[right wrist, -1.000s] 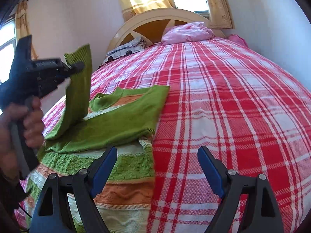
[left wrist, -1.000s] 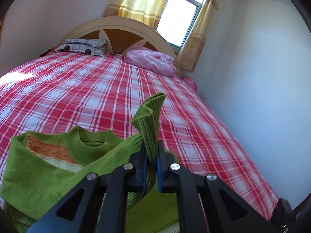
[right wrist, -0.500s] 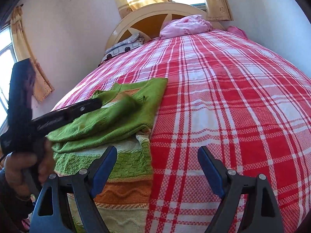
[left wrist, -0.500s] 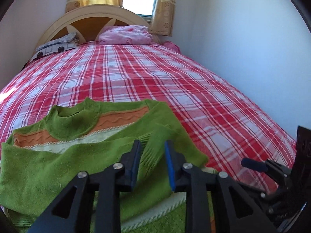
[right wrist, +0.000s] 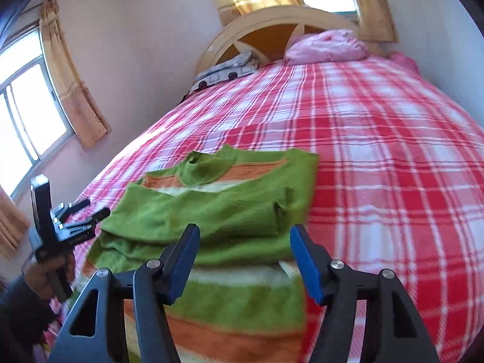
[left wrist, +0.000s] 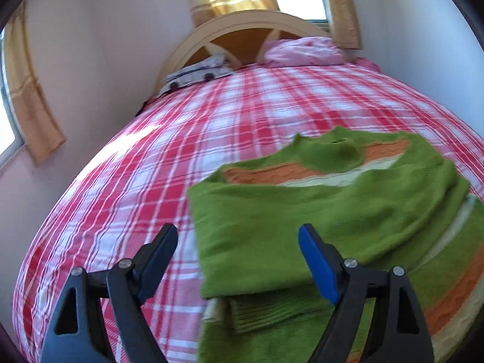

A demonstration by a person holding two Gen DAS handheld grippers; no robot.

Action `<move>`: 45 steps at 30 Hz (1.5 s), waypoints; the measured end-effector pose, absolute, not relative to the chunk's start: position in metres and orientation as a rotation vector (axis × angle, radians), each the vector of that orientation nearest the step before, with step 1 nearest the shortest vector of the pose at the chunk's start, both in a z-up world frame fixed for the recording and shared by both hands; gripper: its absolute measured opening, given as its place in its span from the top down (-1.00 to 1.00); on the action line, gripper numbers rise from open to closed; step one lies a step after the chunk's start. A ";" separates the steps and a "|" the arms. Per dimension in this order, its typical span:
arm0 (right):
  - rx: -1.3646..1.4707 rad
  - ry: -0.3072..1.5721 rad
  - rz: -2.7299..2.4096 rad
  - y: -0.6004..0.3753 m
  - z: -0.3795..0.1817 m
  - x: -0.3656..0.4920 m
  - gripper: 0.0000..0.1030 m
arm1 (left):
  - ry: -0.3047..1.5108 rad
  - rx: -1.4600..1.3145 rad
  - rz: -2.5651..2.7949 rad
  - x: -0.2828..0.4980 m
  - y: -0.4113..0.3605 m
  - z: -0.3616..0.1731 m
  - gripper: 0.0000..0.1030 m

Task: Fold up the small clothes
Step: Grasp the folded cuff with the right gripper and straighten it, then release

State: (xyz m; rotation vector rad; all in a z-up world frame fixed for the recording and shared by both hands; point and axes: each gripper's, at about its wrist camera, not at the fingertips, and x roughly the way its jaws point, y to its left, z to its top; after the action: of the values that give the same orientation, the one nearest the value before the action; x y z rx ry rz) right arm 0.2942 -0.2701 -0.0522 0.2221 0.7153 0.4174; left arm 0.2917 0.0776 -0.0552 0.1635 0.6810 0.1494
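Observation:
A small green sweater [left wrist: 302, 211] with orange and cream stripes lies flat on the red plaid bed [left wrist: 181, 157], both sleeves folded across its chest. My left gripper [left wrist: 239, 242] is open and empty, just above the sweater's left edge. My right gripper [right wrist: 245, 248] is open and empty over the sweater [right wrist: 217, 208], near the folded sleeves. The left gripper also shows in the right wrist view [right wrist: 87, 211], off the sweater's left side, held in a hand.
A pink pillow [left wrist: 302, 51] and a folded patterned cloth [left wrist: 196, 74] lie by the cream headboard [left wrist: 248, 24]. Walls stand close on both sides of the bed. Curtained windows are behind the headboard and on the left wall [right wrist: 27, 121].
My left gripper laid the sleeve across the sweater's chest, let go, opened wide and drew back to the left. My right gripper moved left over the sweater, still open.

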 end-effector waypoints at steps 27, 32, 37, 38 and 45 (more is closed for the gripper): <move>-0.075 0.760 0.288 -0.215 -0.054 0.309 -0.35 | 0.703 0.048 0.154 0.294 0.116 -0.072 -0.90; 0.057 0.890 0.407 -0.196 -0.076 0.341 0.27 | 0.795 0.056 0.145 0.301 0.106 -0.099 -0.90; -0.051 0.903 0.349 -0.202 -0.106 0.328 0.45 | 0.814 0.102 0.132 0.295 0.095 -0.105 -0.95; -0.065 0.892 0.339 -0.205 -0.106 0.322 0.45 | 0.819 0.106 0.130 0.296 0.095 -0.106 -0.96; -0.157 0.877 0.298 -0.200 -0.105 0.312 0.45 | 0.813 0.115 0.141 0.292 0.091 -0.110 -1.00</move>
State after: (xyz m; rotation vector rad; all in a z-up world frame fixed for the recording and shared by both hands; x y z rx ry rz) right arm 0.3124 -0.2003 -0.1048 -0.1565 0.8770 0.2985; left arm 0.2918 0.0906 -0.1098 0.1148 0.8131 0.1412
